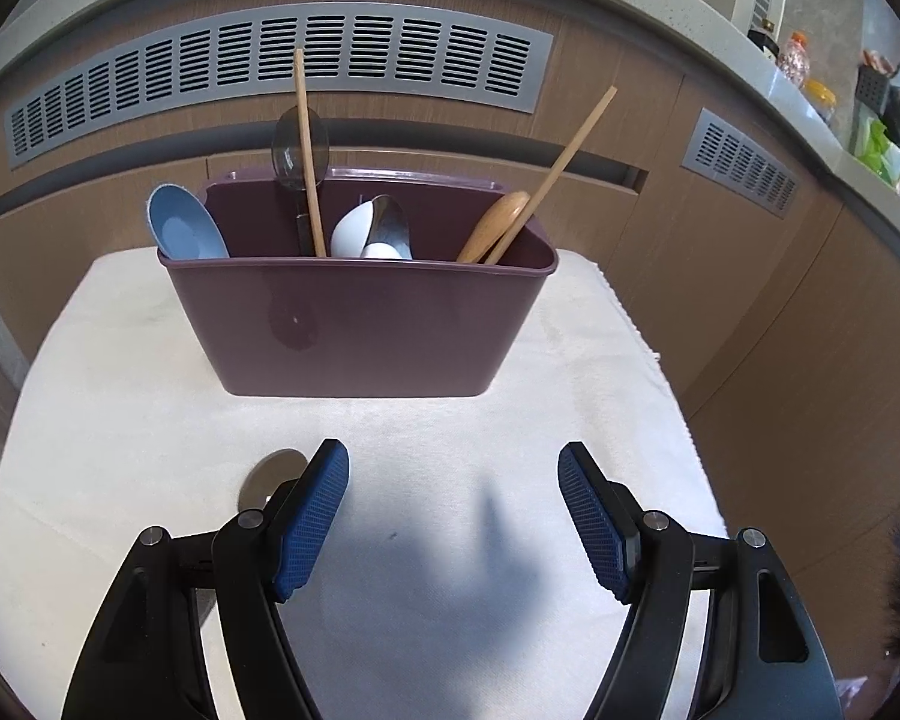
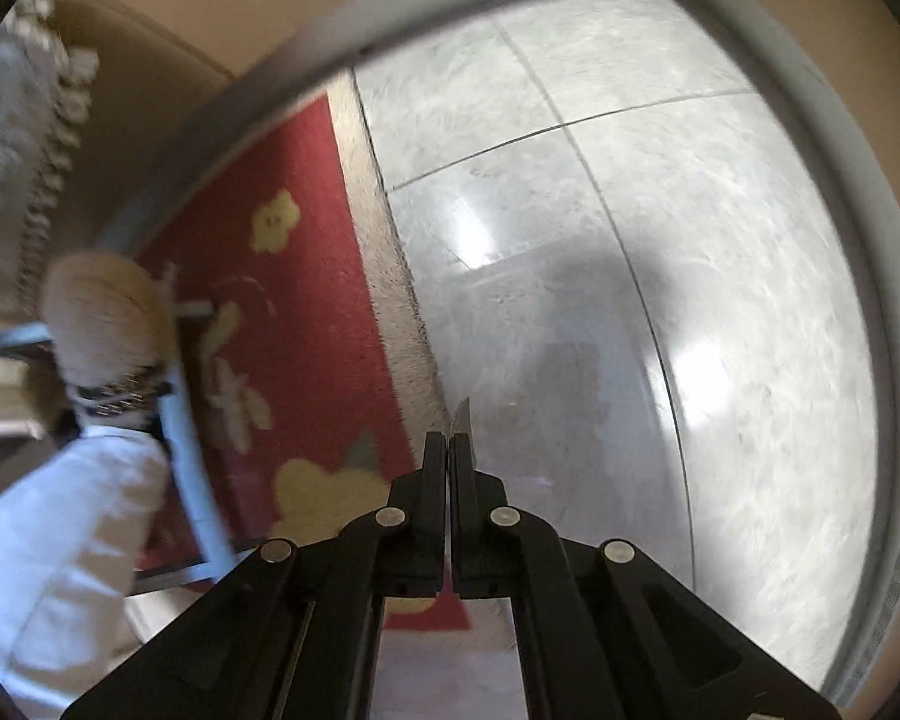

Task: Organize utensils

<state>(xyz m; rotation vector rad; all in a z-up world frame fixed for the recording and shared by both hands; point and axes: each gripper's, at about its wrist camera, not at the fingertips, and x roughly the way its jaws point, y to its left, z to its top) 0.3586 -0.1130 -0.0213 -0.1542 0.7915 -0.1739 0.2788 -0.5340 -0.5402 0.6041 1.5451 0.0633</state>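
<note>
In the right wrist view the right gripper (image 2: 449, 450) has its jaws pinched nearly together on a thin metal utensil tip (image 2: 462, 414), low centre of frame, aimed at the tiled floor (image 2: 630, 240) and red rug (image 2: 306, 312). The left gripper (image 1: 453, 468) holds its jaws wide and empty over the cloth-covered tabletop (image 1: 120, 372). The maroon caddy (image 1: 360, 324), upper centre, already holds spoons and chopsticks (image 1: 309, 156). Judged step: carrying one piece; next, swing it over the caddy and drop it in.
</note>
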